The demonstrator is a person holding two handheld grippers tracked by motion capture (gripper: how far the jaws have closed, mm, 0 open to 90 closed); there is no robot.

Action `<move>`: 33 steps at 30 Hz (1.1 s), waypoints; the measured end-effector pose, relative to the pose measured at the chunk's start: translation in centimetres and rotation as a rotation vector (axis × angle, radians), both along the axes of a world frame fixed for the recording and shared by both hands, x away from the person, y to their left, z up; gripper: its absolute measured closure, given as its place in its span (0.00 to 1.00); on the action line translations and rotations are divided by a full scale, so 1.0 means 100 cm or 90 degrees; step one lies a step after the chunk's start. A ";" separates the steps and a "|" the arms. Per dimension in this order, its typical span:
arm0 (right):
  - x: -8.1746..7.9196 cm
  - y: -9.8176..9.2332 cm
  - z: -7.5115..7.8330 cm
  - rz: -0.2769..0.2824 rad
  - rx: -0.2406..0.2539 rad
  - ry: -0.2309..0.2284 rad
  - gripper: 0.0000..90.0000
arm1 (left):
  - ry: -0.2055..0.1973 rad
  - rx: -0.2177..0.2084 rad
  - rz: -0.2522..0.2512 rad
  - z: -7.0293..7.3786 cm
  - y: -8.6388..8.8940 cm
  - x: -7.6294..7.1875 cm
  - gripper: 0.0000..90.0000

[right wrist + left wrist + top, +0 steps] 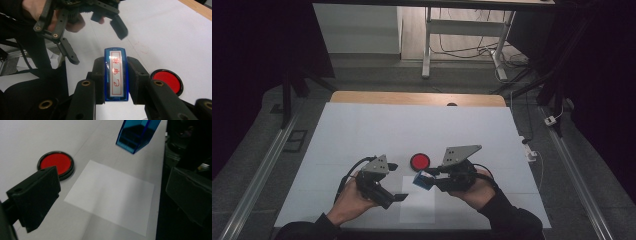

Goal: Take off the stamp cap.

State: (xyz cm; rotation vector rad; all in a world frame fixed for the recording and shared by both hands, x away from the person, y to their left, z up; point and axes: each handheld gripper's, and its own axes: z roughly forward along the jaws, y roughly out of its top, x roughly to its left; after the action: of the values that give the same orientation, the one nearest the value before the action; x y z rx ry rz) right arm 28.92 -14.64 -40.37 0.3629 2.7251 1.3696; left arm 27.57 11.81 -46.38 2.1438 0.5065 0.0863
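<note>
Jaws of the right gripper (116, 75) squeeze the blue stamp (116, 75); the left gripper (399, 197) hangs open near the table's (362, 130) front edge.

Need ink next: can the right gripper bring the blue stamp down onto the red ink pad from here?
Probably yes: the right gripper holds the blue stamp beside the open red ink pad, nothing between them.

Your right gripper (116, 75) is black and clamps a clear blue stamp (116, 77) whose white label carries red characters. The ink pad (420, 161) is red in a black rim. A white sheet (111, 195) lies on the white table (362, 130). Your left gripper (398, 196) is black too.
</note>
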 end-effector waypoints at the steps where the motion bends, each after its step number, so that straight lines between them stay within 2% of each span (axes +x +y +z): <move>1: 0.000 0.000 0.000 0.000 -0.001 0.000 0.78 | 0.000 -0.002 -0.007 0.000 -0.002 0.002 0.00; 6: 0.000 0.001 -0.001 0.004 0.001 0.001 0.78 | -0.007 0.009 -0.044 -0.001 -0.011 0.009 0.00; 16: -0.002 0.003 -0.002 0.019 0.001 0.005 0.78 | -0.004 0.004 -0.079 -0.005 -0.026 0.016 0.00; 20: -0.003 0.004 -0.003 0.032 0.003 0.006 0.78 | -0.015 0.015 -0.105 -0.007 -0.033 0.015 0.03; 22: -0.003 0.004 -0.004 0.040 0.008 0.007 0.78 | -0.020 0.015 -0.119 -0.009 -0.034 0.013 0.08; 25: -0.003 0.004 -0.003 0.050 0.008 0.007 0.78 | -0.022 0.005 -0.138 -0.009 -0.032 0.012 0.20; 33: -0.003 0.002 -0.005 0.073 0.020 0.013 0.78 | -0.010 -0.025 -0.174 -0.010 -0.028 0.011 0.48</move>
State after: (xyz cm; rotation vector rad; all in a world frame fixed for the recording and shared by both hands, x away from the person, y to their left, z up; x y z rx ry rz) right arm 28.66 -14.42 -40.85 0.2277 2.7840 1.4451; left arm 28.68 8.97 -47.37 2.1511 0.2000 -0.0590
